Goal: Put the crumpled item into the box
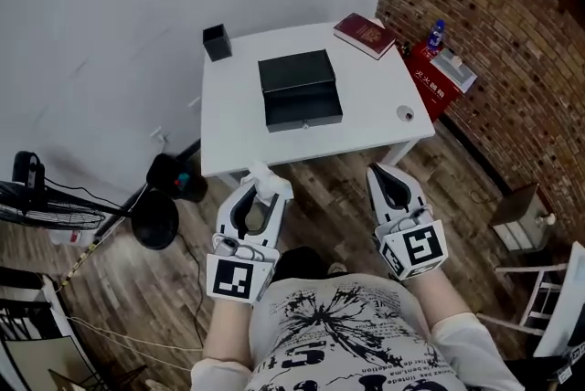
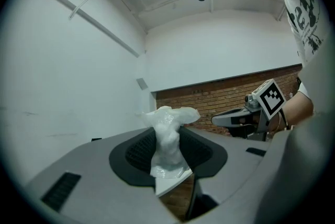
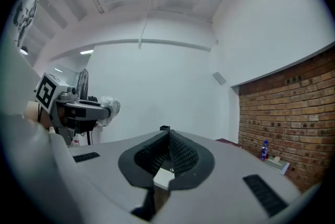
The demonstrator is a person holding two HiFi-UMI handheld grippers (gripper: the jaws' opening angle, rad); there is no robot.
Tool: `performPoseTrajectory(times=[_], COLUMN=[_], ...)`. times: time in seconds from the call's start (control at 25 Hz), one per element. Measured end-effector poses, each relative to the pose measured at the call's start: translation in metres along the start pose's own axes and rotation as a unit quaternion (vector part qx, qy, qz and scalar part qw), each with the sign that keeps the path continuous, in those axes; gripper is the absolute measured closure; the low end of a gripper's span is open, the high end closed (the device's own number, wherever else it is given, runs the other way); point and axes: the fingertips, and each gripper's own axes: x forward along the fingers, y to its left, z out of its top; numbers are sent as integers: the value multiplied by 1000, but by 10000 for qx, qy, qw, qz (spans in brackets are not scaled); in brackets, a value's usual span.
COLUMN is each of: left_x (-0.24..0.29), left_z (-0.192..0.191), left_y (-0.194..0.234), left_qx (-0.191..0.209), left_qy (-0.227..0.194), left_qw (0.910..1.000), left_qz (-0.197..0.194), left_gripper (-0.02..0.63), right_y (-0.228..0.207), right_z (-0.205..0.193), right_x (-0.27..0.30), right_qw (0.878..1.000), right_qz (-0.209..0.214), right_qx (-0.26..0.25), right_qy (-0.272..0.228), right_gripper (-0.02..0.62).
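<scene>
A white crumpled item [image 1: 266,183] sticks up from between the jaws of my left gripper [image 1: 260,190], which is shut on it just in front of the white table's [image 1: 375,106] near edge. In the left gripper view the crumpled item [image 2: 168,136] stands pinched between the dark pads. The black box [image 1: 300,91] sits open on the middle of the table, its lid tilted back. My right gripper [image 1: 384,172] hovers at the same near edge, to the right, shut with nothing in it; its pads [image 3: 180,152] meet.
On the table are a small black cube holder [image 1: 217,42] at the back left, a red book [image 1: 365,35] at the back right and a small round object [image 1: 405,113]. A black stand [image 1: 163,197] and a fan [image 1: 37,202] are on the floor at left. A brick wall [image 1: 494,24] is at right.
</scene>
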Motion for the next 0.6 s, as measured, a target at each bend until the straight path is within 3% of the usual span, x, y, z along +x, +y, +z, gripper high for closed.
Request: performPoseTrajectory(times=[0.32,0.6], left_x=[87,188], left_z=[-37,-96], left_y=[35,92], left_qx=[44,296], left_qy=[356,1474], left_qw=[9994,9877], left_qz=[-5,-435], left_gripper=[454,454], right_y=[-37,-79], right_z=[-19,-40], right_x=[86,196], right_qw=[9994,9979], right_qz=[288,417], right_qx=[-107,-15], right_qy=[174,488], right_gripper=[581,581])
